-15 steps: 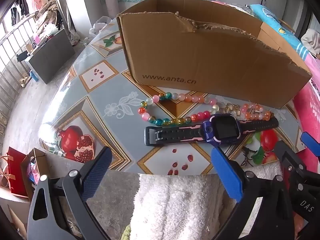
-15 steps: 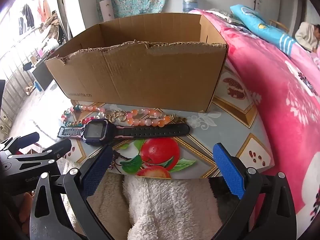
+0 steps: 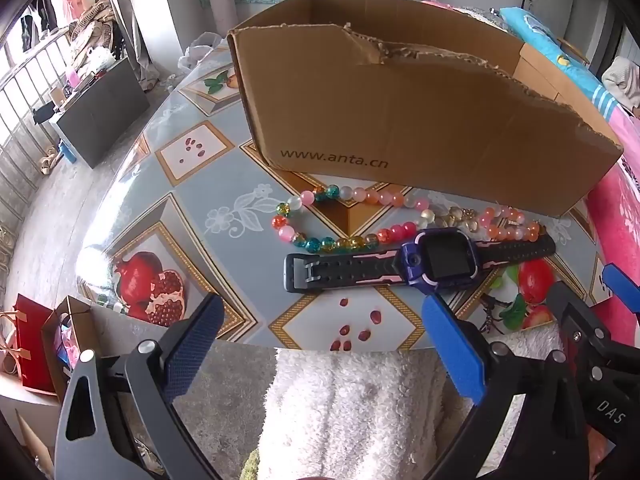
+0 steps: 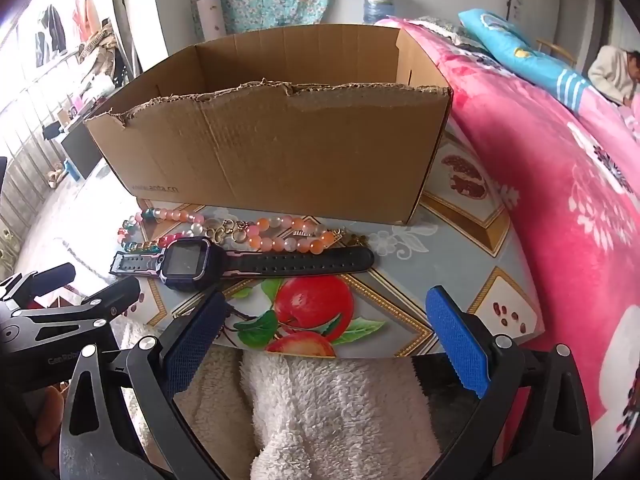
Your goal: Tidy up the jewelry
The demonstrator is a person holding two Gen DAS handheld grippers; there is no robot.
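**Jewelry sorting: basically at square one**

So here's where I'm at. Both my tongs are spread wide with nothing between them. The left tongs and the right tongs hang over the near edge of the worktop, above something white and fluffy down at my lap; can't say exactly what it is from here.

Just past the edge lies the watch, strap flat, purple face up, stretched sideways across the fruit-pattern cover. It's nearest to my left tongs, so I'd guess that goes first.

Right behind the watch, touching it or close to it, is the colourful bead bracelet in a loose loop, and beside that on the right the peach bead strand with some gold links between the two.

Behind all that stands the cardboard box, open top, torn front rim. I'm assuming that's where everything goes. I can't see its floor, so no idea if anything's in there already.

Verdict: three pieces out on the worktop, none picked up. Everything left to do.
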